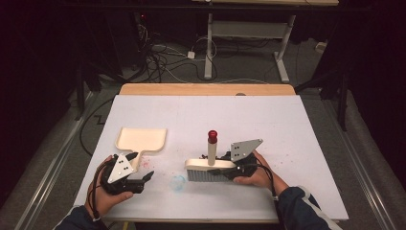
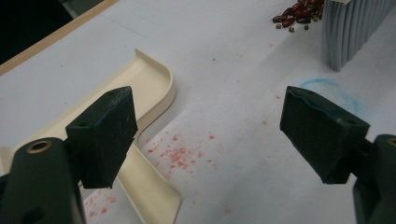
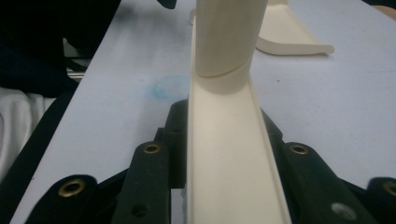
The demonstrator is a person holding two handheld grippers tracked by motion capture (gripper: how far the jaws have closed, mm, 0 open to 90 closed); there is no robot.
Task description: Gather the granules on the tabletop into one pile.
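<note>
Nearest the person, the left gripper (image 1: 143, 178) rests at the front left of the white table (image 1: 297, 124), its jaws spread wide with nothing between them; in the left gripper view they hover over a patch of pink specks (image 2: 180, 156), the dustpan's handle just beside the left jaw. The right gripper (image 1: 229, 171) is clamped on the cream back of the brush (image 1: 208, 170), whose grey bristles stand on the table and whose handle rises upright to a red tip. A faint blue ring (image 1: 177, 182) lies between the two grippers. By the bristles sits a small heap of red beans (image 2: 299, 13). Farther back on the left lies the cream dustpan (image 1: 141, 140), flat.
</note>
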